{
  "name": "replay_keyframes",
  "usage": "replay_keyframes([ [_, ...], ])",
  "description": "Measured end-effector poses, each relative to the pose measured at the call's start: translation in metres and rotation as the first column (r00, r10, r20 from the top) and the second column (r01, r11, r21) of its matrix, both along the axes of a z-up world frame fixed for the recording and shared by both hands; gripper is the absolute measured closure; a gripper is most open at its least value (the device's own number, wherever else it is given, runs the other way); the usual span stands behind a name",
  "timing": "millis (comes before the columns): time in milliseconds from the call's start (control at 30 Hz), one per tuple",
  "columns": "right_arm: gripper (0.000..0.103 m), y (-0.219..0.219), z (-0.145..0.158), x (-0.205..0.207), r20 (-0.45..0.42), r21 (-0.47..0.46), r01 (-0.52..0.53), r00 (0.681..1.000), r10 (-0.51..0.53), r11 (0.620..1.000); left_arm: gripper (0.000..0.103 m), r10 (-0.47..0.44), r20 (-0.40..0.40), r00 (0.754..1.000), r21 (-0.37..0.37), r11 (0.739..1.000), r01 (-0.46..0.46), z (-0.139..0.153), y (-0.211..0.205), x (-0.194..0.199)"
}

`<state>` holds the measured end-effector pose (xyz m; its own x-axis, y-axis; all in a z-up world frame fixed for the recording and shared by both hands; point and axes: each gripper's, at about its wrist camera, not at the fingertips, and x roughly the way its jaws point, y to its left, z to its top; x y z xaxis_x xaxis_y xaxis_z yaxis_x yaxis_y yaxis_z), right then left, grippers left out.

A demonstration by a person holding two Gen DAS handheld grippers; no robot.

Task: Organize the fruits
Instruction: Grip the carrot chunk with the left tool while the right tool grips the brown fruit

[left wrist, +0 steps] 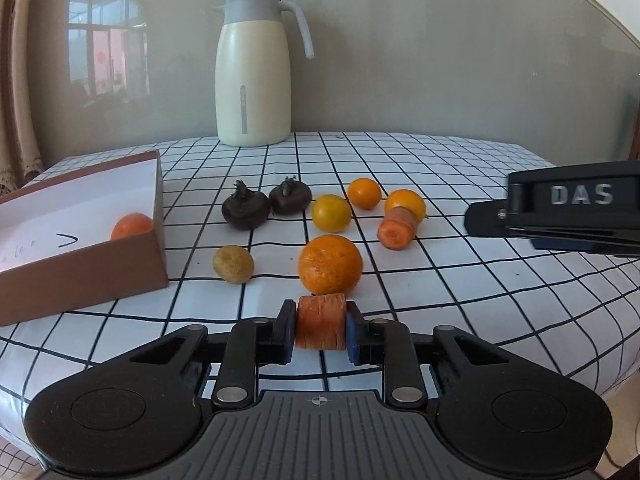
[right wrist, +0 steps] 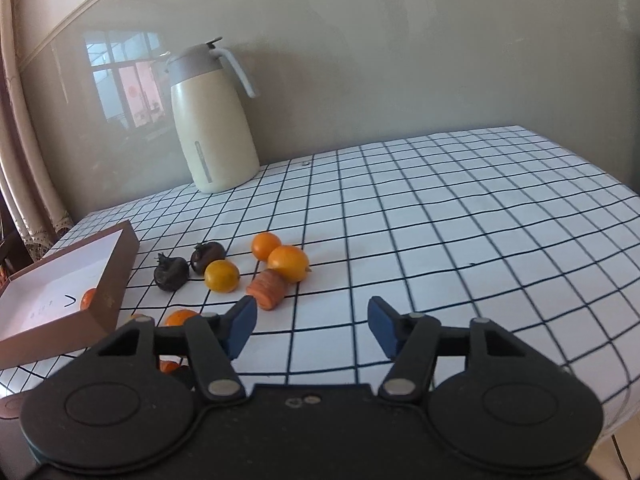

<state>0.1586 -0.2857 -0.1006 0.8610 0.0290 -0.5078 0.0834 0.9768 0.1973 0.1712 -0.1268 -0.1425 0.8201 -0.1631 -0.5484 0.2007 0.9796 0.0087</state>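
Nearest in the left wrist view, the left gripper [left wrist: 321,326] has its fingers [left wrist: 286,330] clamped on a short carrot piece [left wrist: 321,321], the pads pressing both of its sides; just beyond it a large orange [left wrist: 330,265] rests on the bench [left wrist: 460,280], which is covered by a white cloth with a black grid; to the left of the orange lies a small potato [left wrist: 233,264]; further left stands an open brown box [left wrist: 86,264] with a white interior, holding one orange fruit [left wrist: 132,226] against its right wall; in the right wrist view, the right gripper [right wrist: 312,322] stands with fingers [right wrist: 244,322] apart over bare cloth, nothing between them; it also shows at the right edge of the left wrist view; just beyond its left finger lies a second carrot piece [right wrist: 267,289], touching one of three small yellow-orange fruits [right wrist: 289,263]; two dark round roots [left wrist: 245,210] sit side by side to the left of that group; at the far edge of the bench, against the grey wall, a cream thermos jug [left wrist: 254,72] with a grey lid stands upright.
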Motion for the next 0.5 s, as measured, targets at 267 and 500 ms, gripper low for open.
replay_keyframes([
  [267, 0.055, 0.016, -0.009, 0.025, -0.023, -0.002, -0.029, 0.999, 0.029, 1.0, 0.078, 0.065, 0.022, 0.998, -0.002, 0.998, -0.065, -0.002, 0.023, 0.01],
  [500, 0.061, 0.023, -0.014, 0.045, -0.036, 0.016, -0.022, 0.999, 0.023, 1.0, 0.078, 0.1, 0.034, 0.994, -0.003, 0.995, -0.1, -0.005, 0.042, 0.019],
])
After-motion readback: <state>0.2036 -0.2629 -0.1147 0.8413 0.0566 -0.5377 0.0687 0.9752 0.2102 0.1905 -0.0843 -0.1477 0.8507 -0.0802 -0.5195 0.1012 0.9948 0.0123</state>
